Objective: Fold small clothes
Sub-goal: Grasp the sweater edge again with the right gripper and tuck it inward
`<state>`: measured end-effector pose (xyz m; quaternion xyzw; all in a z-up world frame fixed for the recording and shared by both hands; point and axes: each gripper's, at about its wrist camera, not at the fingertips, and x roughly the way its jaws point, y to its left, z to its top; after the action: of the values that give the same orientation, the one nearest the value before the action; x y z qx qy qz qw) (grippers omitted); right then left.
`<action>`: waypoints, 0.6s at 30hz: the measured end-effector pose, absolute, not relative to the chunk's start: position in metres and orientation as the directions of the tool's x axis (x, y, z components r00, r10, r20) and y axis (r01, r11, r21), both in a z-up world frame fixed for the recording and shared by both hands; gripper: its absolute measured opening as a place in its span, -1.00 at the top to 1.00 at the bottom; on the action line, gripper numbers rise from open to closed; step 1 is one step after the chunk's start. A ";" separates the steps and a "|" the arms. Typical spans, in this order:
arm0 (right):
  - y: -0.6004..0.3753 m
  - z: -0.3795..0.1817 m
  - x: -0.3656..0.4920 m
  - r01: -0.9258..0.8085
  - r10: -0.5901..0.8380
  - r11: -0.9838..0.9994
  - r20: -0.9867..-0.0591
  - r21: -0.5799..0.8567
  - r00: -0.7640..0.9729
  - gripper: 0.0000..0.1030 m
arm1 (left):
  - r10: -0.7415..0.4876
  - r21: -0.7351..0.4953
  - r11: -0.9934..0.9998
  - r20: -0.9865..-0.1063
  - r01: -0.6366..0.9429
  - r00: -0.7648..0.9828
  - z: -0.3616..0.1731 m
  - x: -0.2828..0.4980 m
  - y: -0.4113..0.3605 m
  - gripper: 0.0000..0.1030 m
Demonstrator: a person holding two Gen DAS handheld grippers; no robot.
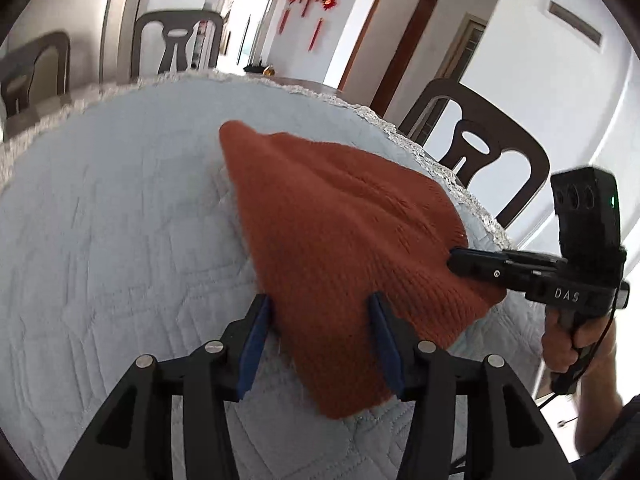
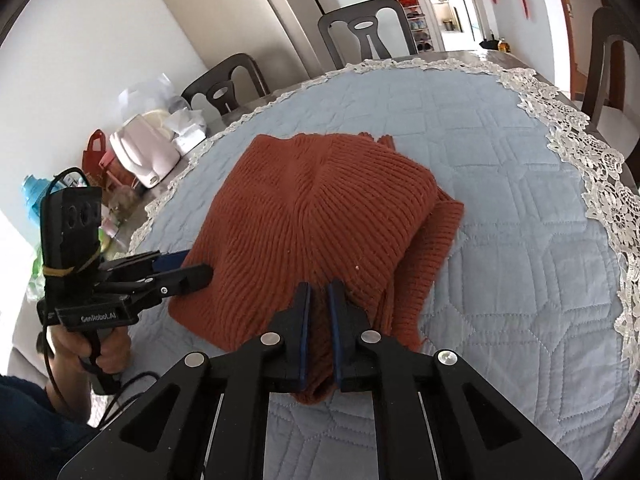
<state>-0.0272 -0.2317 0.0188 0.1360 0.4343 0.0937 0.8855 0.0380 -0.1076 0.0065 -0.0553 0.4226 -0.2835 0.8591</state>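
Dining room; quilted counter (image 2: 500, 240) under a lace-edged cover. The rust knit garment (image 2: 320, 216) lies part-folded toward its near edge. Your right tongs (image 2: 319, 296) pinch a near fold; left tongs (image 1: 320, 304) straddle a corner, half-open. Next, likely: close left, carry fold across.

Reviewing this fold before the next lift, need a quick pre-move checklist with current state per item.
1. Right gripper shut on the knit garment: ok, near edge bunched between the pads.
2. Left gripper gripping: not ok, jaws open astride the near corner, pads not pressing.
3. Garment fully on the quilted cover: ok.
4. Folded layers aligned: not ok, a lower layer sticks out on the right.
5. Far fringe tucked: cannot tell.
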 end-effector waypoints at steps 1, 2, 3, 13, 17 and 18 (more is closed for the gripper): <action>-0.233 0.021 -0.026 -0.042 0.287 0.943 -0.745 0.329 0.602 0.84 | -0.535 -0.340 0.833 -0.697 0.437 0.477 0.006 0.038 -0.107 -0.07; -0.235 0.023 -0.028 -0.038 0.287 0.942 -0.745 0.332 0.602 0.82 | -0.530 -0.330 0.834 -0.701 0.442 0.476 0.008 0.037 -0.108 -0.06; -0.236 0.028 -0.028 -0.030 0.279 0.943 -0.740 0.331 0.611 0.82 | -0.519 -0.308 0.838 -0.704 0.450 0.485 0.014 0.035 -0.107 -0.06; -0.242 0.044 0.013 -0.004 0.206 0.959 -0.685 0.284 0.699 0.75 | -0.489 -0.260 0.866 -0.621 0.428 0.613 0.051 0.070 -0.119 -0.03; -0.257 0.010 0.035 0.047 0.175 0.962 -0.739 0.269 0.651 0.71 | -0.489 -0.256 0.857 -0.675 0.447 0.552 0.026 0.089 -0.138 -0.02; -0.264 0.007 0.035 0.056 0.196 0.950 -0.726 0.307 0.660 0.70 | -0.472 -0.233 0.863 -0.690 0.449 0.549 0.018 0.093 -0.143 -0.02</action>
<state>0.0350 -0.2644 0.0072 0.1530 0.4106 0.0389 0.8980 0.0928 -0.1432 0.0177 -0.0146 0.3967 -0.2615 0.8798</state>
